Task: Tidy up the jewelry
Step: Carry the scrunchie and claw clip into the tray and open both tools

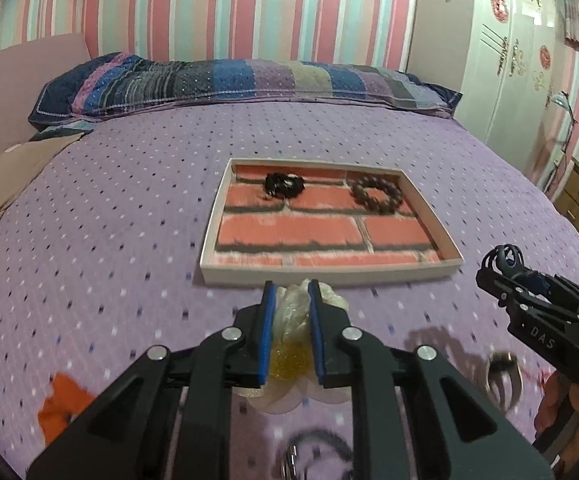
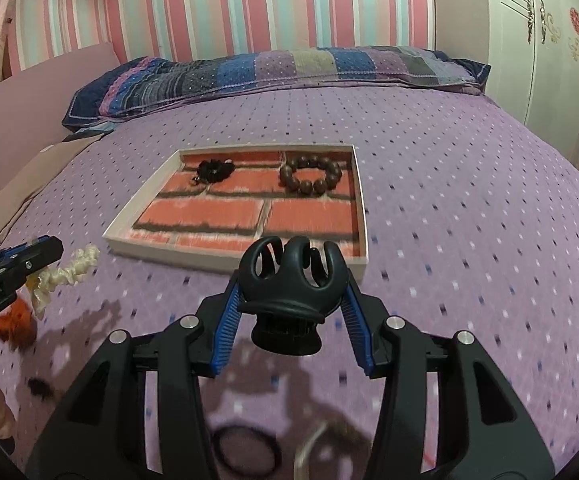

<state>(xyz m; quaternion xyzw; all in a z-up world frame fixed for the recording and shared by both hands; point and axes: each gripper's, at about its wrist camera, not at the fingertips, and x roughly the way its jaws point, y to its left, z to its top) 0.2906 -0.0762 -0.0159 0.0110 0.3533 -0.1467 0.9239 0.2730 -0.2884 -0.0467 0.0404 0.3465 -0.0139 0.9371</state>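
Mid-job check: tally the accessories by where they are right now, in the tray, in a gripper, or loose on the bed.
In the tray: 2, brown bead bracelet and black scrunchie
In a gripper: 2, black claw clip in the right gripper, cream scrunchie in the left gripper
Loose on the bed: at least 3, orange item, black hair tie, blurred ring-like piece
Total: 7

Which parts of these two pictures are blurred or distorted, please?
Left wrist view: the tray is fairly sharp, the claw clip near the lower right is smeared; right wrist view: the black hair tie is soft; both views: fisheye bends the bed's edges.
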